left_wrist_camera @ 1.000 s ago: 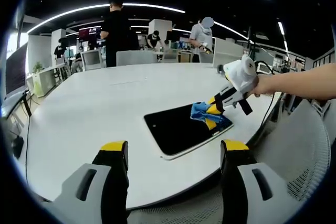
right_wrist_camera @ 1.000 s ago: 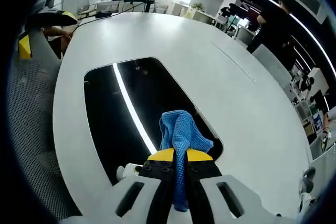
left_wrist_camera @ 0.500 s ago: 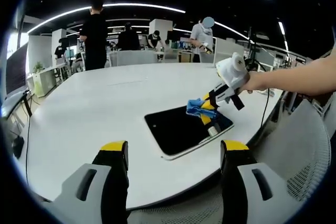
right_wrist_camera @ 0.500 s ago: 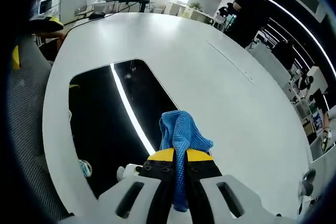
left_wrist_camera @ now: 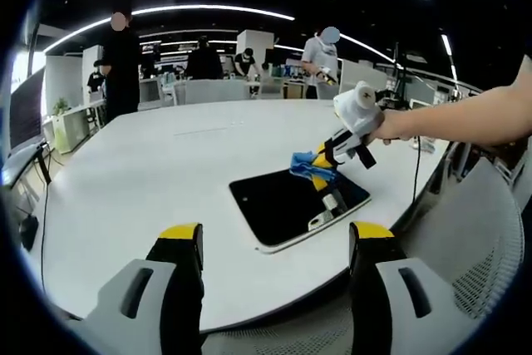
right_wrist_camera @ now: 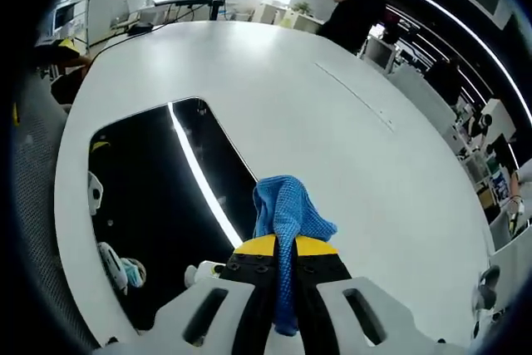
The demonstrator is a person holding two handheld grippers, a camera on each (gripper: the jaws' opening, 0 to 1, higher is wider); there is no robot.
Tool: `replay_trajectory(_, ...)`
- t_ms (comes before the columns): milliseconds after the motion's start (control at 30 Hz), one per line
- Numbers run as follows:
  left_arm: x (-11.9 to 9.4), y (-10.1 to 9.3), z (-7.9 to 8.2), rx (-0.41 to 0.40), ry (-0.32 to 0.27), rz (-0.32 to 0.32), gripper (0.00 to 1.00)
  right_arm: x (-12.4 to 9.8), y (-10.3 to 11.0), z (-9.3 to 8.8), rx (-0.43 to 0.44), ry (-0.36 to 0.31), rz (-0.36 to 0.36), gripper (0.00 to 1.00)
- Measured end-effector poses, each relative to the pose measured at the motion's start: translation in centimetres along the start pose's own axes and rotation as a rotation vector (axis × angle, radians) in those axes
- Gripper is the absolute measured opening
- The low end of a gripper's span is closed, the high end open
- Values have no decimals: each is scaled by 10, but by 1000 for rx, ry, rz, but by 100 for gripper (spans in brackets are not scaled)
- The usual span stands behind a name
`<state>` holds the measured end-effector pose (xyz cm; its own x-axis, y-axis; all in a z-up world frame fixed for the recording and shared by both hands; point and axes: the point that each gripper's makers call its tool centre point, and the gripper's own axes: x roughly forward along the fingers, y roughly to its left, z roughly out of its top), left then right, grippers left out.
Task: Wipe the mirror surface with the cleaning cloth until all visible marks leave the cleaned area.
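Observation:
A dark, rounded rectangular mirror [left_wrist_camera: 287, 205] lies flat on the white table [left_wrist_camera: 150, 172], near its right front edge. My right gripper [left_wrist_camera: 322, 160], held by a hand coming in from the right, is shut on a blue cleaning cloth [left_wrist_camera: 302, 164] at the mirror's far edge. In the right gripper view the blue cloth [right_wrist_camera: 288, 209] sticks out of the shut right gripper [right_wrist_camera: 283, 247], over the border between the mirror [right_wrist_camera: 158, 189] and the white table. A ceiling light streak reflects in the glass. My left gripper [left_wrist_camera: 276, 234] hangs open in front of the table's near edge, holding nothing.
A grey mesh chair [left_wrist_camera: 478, 230] stands at the table's right side, under the person's arm [left_wrist_camera: 465, 122]. Several people [left_wrist_camera: 119, 56] stand by desks beyond the table. One person in black [right_wrist_camera: 353, 6] is at its far side. A cable [left_wrist_camera: 41, 205] hangs at the left.
The right gripper has carried the cloth from the mirror's right part to its far edge. In the background a person in black has walked left.

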<state>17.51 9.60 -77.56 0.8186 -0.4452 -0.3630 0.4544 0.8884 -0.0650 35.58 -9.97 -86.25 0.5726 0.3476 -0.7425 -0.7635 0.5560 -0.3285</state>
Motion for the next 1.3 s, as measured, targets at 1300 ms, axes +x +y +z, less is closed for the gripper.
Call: replay_trajectory(1300,1,1,0,3,8,6,70,2,-15,0,326,-78,-22,0)
